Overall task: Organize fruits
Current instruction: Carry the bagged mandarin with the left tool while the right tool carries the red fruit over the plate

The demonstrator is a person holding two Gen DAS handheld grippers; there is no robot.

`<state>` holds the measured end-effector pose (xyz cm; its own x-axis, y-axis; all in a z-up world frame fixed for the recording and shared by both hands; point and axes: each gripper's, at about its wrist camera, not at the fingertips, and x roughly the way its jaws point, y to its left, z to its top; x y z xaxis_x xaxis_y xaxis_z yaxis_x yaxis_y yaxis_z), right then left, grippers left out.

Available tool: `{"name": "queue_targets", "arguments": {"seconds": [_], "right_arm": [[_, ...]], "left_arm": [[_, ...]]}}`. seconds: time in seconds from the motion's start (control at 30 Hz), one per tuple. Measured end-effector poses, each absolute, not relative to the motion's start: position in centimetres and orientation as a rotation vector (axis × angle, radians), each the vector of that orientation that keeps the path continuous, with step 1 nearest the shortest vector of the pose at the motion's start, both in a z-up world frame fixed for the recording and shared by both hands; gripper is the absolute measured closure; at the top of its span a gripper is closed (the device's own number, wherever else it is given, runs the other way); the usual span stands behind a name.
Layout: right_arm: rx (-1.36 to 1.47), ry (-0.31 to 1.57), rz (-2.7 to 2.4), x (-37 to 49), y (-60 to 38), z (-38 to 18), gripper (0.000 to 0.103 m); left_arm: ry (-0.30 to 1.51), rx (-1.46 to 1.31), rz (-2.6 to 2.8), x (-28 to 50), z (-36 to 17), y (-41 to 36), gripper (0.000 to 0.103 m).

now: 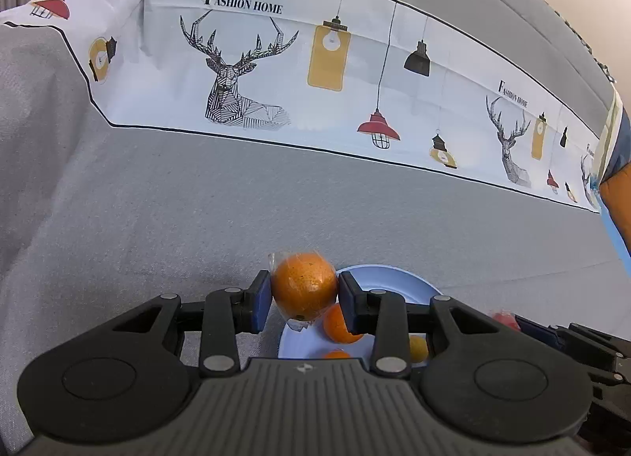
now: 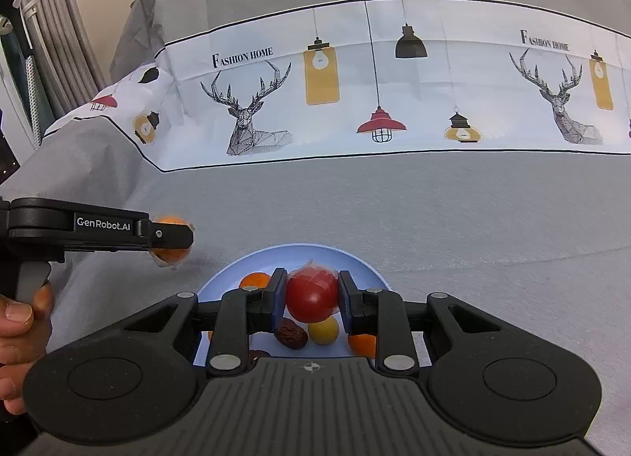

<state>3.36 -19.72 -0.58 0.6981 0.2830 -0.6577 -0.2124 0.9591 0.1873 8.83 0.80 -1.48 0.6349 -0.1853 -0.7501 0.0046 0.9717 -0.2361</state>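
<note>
Left gripper [image 1: 304, 300]: its fingers [image 1: 260, 304] press on both sides of an orange [image 1: 303, 285] in clear plastic wrap, held up in the air just over the left edge of the plate.
Right gripper [image 2: 312, 300]: its fingers [image 2: 276, 298] squeeze a red tomato [image 2: 311, 298], also in clear wrap, held right above the plate.
Plate [image 2: 366, 266]: light blue and round, sitting on the gray cloth.
In the plate: a small yellow fruit [image 2: 323, 330], a wrinkly brown one that may be a dried date [image 2: 292, 335], and two small oranges [image 2: 254, 280], one near the back and one at the right by the gripper finger.
Left gripper seen from the right camera [image 2: 173, 237]: it is off to the left of the plate, with the orange [image 2: 169, 255] peeking out above and below its finger.
Person's hand [image 2: 21, 322]: wrapped around the left gripper's handle at the left edge.
Cloth [image 1: 157, 199]: gray, with a white band showing deer [image 1: 232, 73], hanging lamps and the words "FASHION HOME".
</note>
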Motion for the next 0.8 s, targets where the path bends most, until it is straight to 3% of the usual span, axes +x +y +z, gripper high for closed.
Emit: {"name": "queue_targets", "arguments": {"seconds": [0.8], "right_arm": [[0.084,0.772,0.284,3.52,-19.14,-0.87,0.074]], "left_arm": [[0.884,-0.236,-0.122,9.17,-1.77,0.63,0.063]]}}
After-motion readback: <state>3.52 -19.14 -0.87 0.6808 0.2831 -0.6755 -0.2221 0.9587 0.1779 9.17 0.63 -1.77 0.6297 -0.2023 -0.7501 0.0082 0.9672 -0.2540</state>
